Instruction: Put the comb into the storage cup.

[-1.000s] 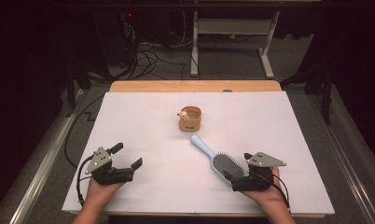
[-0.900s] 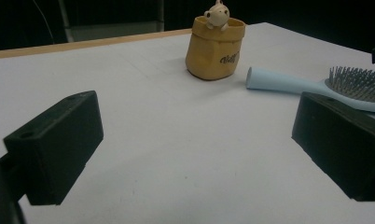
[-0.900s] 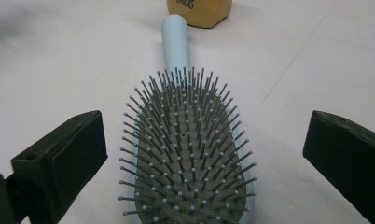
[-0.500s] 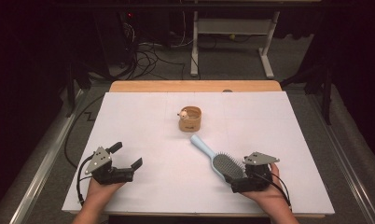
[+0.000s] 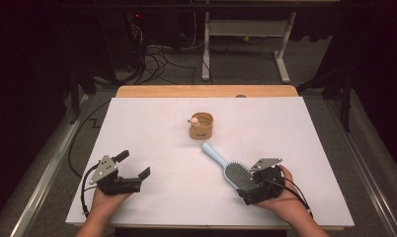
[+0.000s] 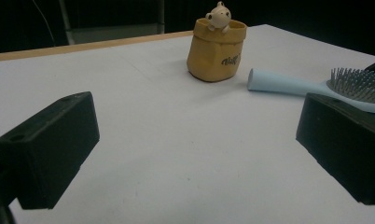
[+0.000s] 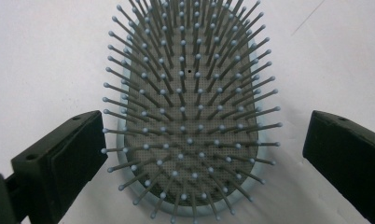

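Note:
A light-blue hairbrush (image 5: 225, 165) lies bristles up on the white table, its handle pointing toward a small tan pot (image 5: 201, 126) with a bear figure on its rim. My right gripper (image 5: 244, 183) is open at the brush head (image 7: 188, 116), one jaw on each side of it, neither pressing it. My left gripper (image 5: 134, 165) rests open near the front left, with nothing between its jaws. In the left gripper view (image 6: 195, 121) the pot (image 6: 217, 49) and the hairbrush (image 6: 293, 84) lie ahead and to the right.
The white sheet (image 5: 147, 128) covers the table up to a bare wooden strip (image 5: 206, 91) at the far edge. Beyond that are a dark floor with cables and a white desk frame (image 5: 246, 39).
My right gripper has edged slightly left, closer around the brush head. The left gripper, the brush and the pot have stayed put.

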Available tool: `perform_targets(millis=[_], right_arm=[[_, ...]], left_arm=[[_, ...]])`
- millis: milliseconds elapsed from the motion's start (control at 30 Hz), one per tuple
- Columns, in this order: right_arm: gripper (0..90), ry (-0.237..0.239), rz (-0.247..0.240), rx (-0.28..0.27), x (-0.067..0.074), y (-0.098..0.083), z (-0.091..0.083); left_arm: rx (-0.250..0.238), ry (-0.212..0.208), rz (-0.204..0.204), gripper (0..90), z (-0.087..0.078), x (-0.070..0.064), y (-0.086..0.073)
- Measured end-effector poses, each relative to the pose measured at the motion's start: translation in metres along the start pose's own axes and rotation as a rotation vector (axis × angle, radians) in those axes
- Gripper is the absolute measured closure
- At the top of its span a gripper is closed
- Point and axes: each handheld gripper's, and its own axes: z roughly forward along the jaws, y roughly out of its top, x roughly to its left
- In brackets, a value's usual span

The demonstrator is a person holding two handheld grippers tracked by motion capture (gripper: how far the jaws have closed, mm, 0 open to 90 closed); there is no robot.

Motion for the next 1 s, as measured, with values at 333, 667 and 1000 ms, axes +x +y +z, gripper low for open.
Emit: perform_targets(millis=[333, 667, 1000], right_arm=[[0.4, 0.045, -0.047, 0.151, -0.003, 0.016, 0.005], [6.2, 0.050, -0.074, 0.218, -0.001, 0.034, 0.013], [13.7, 0.063, -0.090, 0.256, 0.002, 0.045, 0.023]], left_arm=[[0.003, -0.001, 0.007, 0.2, 0.000, 0.000, 0.000], [0.009, 0.001, 0.013, 0.5, 0.000, 0.000, 0.000], [0.006, 0.008, 0.017, 1.1, 0.000, 0.001, 0.000]])
